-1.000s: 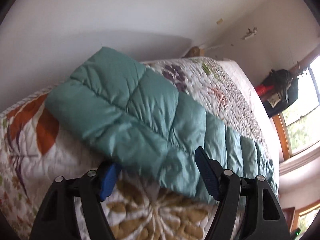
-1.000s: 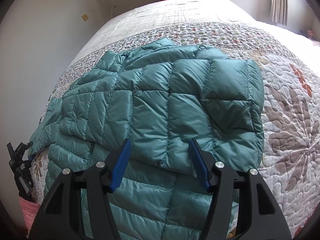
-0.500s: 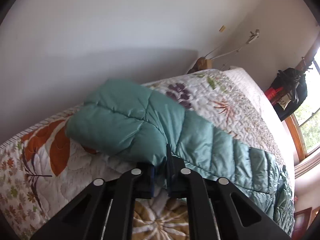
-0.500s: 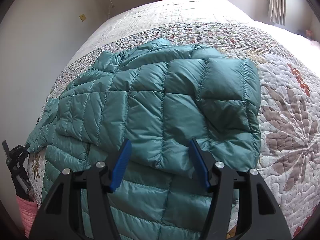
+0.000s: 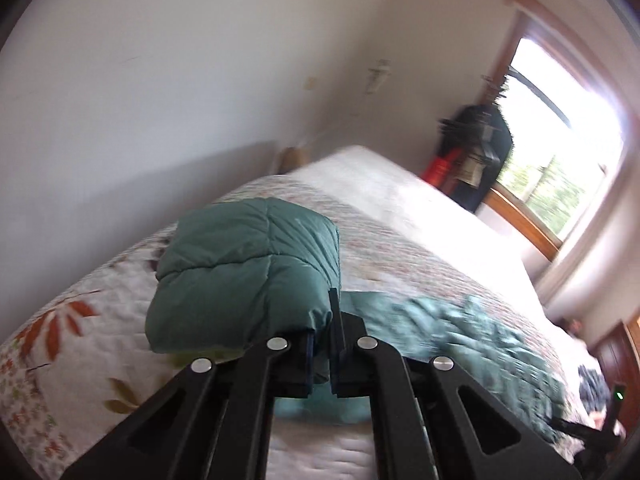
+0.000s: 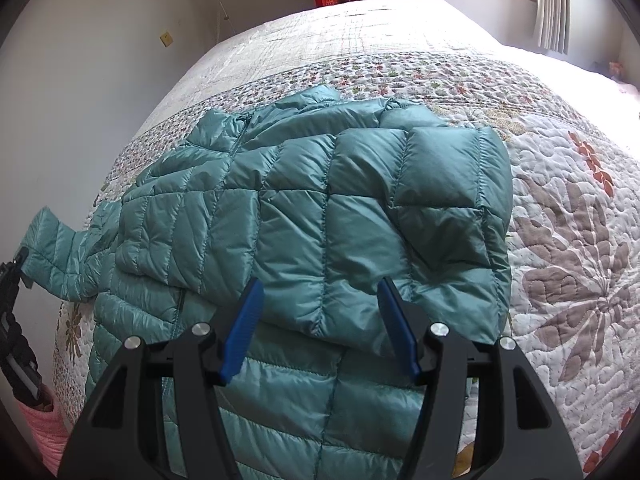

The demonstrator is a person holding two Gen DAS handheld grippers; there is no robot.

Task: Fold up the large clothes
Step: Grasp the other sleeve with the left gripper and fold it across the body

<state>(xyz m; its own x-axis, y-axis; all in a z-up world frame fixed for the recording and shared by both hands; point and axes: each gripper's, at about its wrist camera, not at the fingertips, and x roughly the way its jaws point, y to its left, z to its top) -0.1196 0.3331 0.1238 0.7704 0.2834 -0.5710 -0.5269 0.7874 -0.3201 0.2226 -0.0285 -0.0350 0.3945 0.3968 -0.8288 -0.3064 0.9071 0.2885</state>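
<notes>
The left hand-held gripper (image 5: 320, 344) has its jaws pinched tight on the cuff end of a teal sleeve (image 5: 244, 276), which bulges up just ahead of its fingers, lifted off the bed (image 5: 420, 240). To its right the rest of the teal puffer jacket (image 6: 320, 216) trails blurred across the floral quilt (image 6: 568, 248). The right hand-held gripper (image 6: 320, 328) hovers with its blue pads (image 6: 244, 328) spread wide, gripping nothing, just above the folded-over edge of the jacket. Ahead of it the jacket lies flat on the quilt, collar pointing away, the one sleeve stretching off to its left. Farther off, beyond the bed, a window (image 5: 560, 152) lets in bright daylight beside dark hanging clothes (image 5: 480, 148).
</notes>
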